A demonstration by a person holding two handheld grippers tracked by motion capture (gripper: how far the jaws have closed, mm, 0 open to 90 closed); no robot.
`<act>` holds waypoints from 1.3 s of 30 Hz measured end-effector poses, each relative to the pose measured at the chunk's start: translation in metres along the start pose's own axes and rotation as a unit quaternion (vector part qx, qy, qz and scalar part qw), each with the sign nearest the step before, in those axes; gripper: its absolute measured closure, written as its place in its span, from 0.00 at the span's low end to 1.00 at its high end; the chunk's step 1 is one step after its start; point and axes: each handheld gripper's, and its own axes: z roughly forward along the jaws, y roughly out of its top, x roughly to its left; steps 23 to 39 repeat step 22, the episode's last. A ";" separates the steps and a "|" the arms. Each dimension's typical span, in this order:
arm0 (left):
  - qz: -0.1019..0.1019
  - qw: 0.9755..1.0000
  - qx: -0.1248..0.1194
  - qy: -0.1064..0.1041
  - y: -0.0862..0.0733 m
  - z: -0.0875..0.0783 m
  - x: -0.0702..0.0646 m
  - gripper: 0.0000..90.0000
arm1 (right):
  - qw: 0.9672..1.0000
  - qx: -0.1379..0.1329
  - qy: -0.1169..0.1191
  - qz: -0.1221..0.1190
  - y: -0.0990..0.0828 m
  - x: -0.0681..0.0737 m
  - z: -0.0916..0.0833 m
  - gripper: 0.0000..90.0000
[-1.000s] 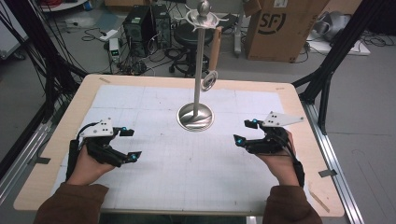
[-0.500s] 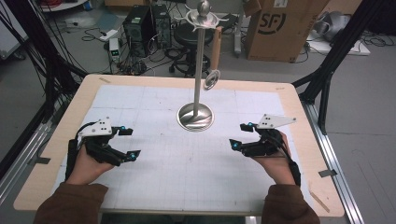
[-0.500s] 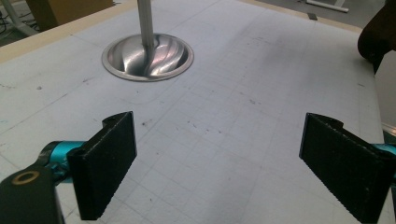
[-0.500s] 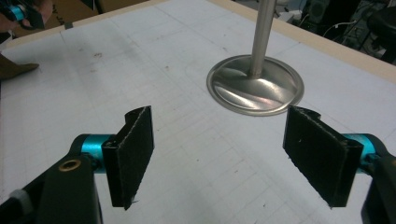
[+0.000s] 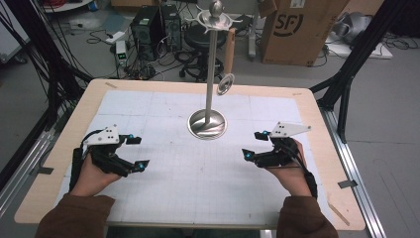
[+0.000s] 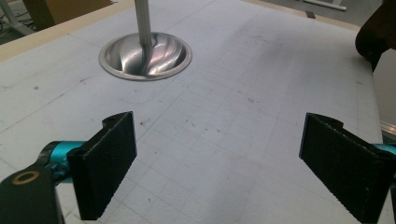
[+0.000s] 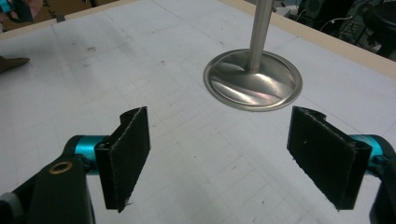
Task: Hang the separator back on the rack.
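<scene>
A metal stand with a round base (image 5: 207, 124) and a tall pole stands at the middle of the white grid mat. From its hooked top hang a tan strap (image 5: 229, 49) and a small round disc (image 5: 225, 83). My left gripper (image 5: 138, 152) rests low at the mat's left and is open, with bare mat between its pads (image 6: 109, 163). My right gripper (image 5: 252, 145) sits at the right and is open; its jaws have just been opening with nothing between the pads (image 7: 130, 154). Both point toward the stand's base (image 6: 145, 56) (image 7: 252, 81).
The wooden table edge (image 5: 317, 106) frames the mat. Behind the table are a cardboard box (image 5: 292, 29), a stool (image 5: 198, 37), computer cases (image 5: 148, 25) and cables on the floor. Black frame legs (image 5: 346, 84) stand at the right.
My right gripper has shifted slightly left and its jaws stand wider apart. The hanging disc has swung a little. My left gripper has stayed put.
</scene>
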 end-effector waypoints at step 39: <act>0.000 1.000 0.005 0.002 0.000 0.002 0.001 0.13 | 1.000 -0.013 -0.008 0.003 0.000 -0.001 -0.002 0.23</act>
